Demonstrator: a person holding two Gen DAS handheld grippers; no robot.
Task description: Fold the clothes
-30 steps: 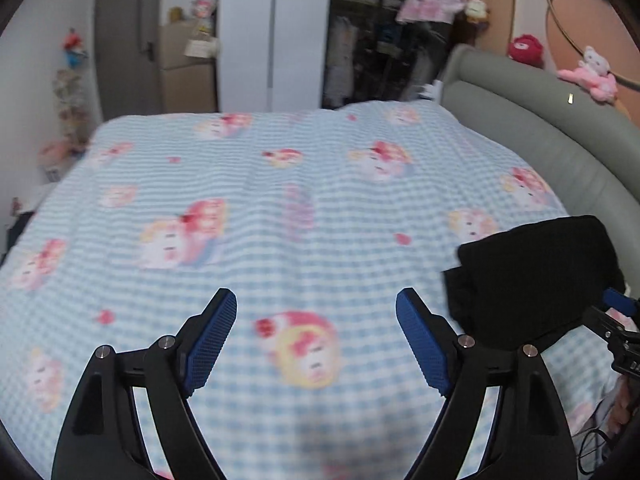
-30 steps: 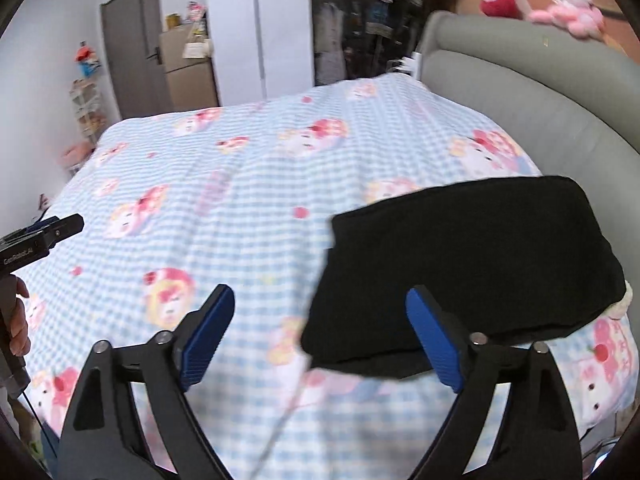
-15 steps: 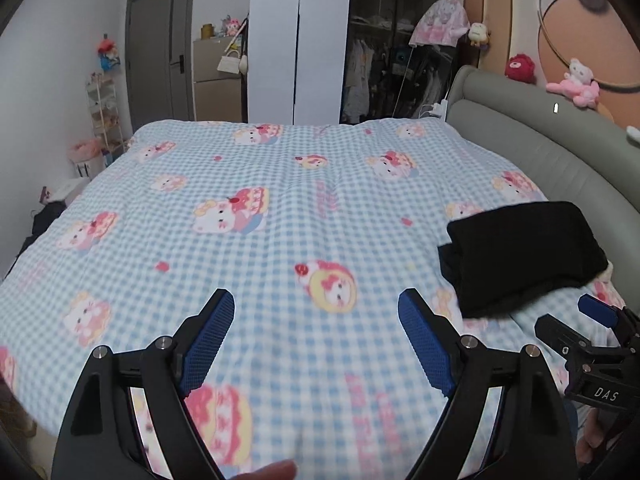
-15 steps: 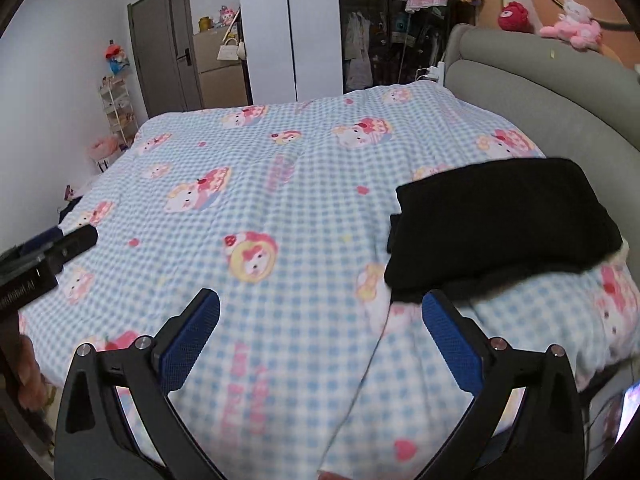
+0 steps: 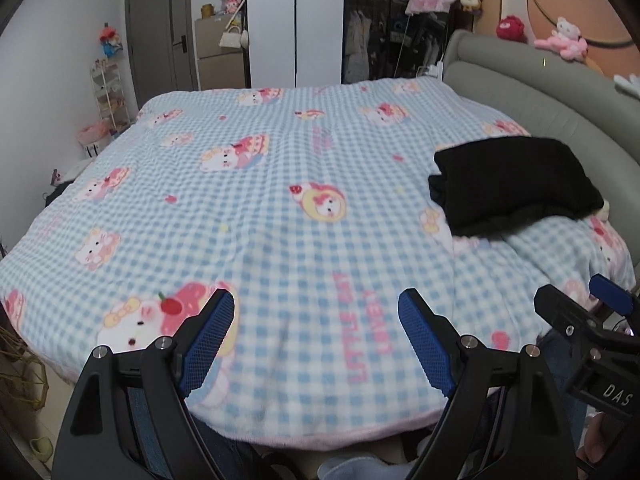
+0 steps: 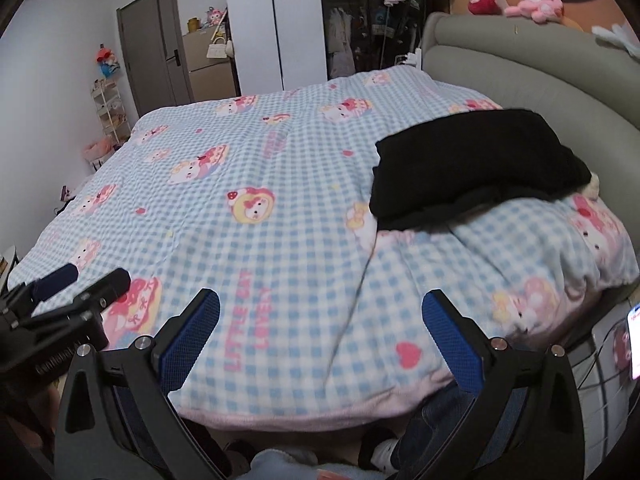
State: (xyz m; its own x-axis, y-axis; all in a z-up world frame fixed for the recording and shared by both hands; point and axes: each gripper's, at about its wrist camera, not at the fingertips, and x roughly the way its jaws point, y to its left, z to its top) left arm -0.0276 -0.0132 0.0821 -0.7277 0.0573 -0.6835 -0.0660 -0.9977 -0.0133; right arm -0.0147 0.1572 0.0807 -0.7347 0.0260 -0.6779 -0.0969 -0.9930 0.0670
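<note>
A wide bed fills both views, covered by a fleecy blanket in pale blue and white check, printed with pink cartoon cats, small hearts and pink lettering, and edged with a pale pink border at the near side. On the blanket's right part, close to the padded grey headboard that curves along that side, lies the folded black garment: a soft, matte, roughly rectangular stack with its layers showing at the near edge. Pink and red plush toys sit on top of the headboard. Beyond the far edge of the blanket stand a white wardrobe, an open dark closet with hanging clothes and a grey door; a wire rack stands by the white wall to the blanket's left. The left gripper hangs over the blanket's near edge with its blue ribbed pads spread wide and nothing between them. The right gripper is likewise at the near edge, its jaws having just been opening and now fully apart and empty, well apart from the garment.
</note>
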